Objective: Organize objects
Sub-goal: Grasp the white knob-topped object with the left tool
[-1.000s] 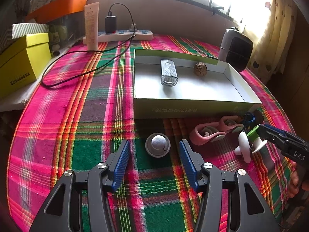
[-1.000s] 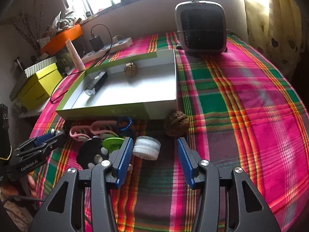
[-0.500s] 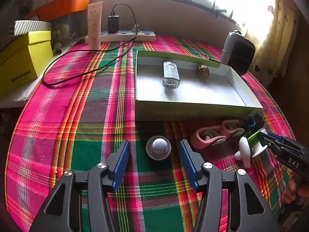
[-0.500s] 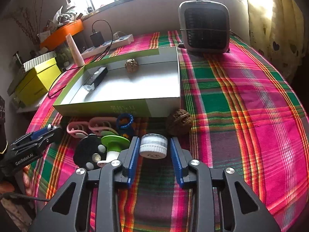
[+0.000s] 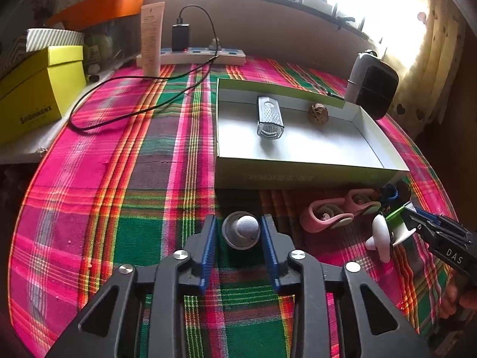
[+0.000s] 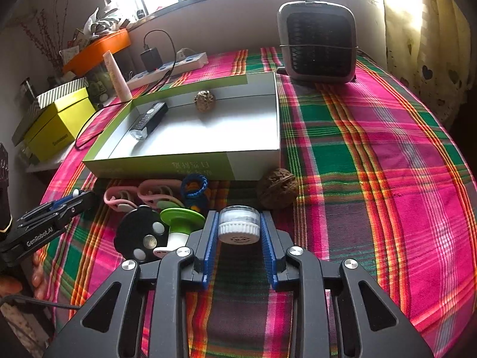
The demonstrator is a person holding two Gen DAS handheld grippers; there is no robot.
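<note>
A green-sided open box on the plaid table holds a clear bike light and a walnut. My left gripper is shut on a round grey-and-white disc. My right gripper is shut on a small white-capped jar. In front of the box lie pink clips, a blue cord piece, a green-and-white suction piece, a black disc and a second walnut.
A small fan heater stands behind the box. A power strip with charger and black cable, a cream tube and a yellow box are at the back left. The table edge curves close on both sides.
Both grippers have closed: the left on the round disc, the right on the small jar. Each moved slightly forward around its object.
</note>
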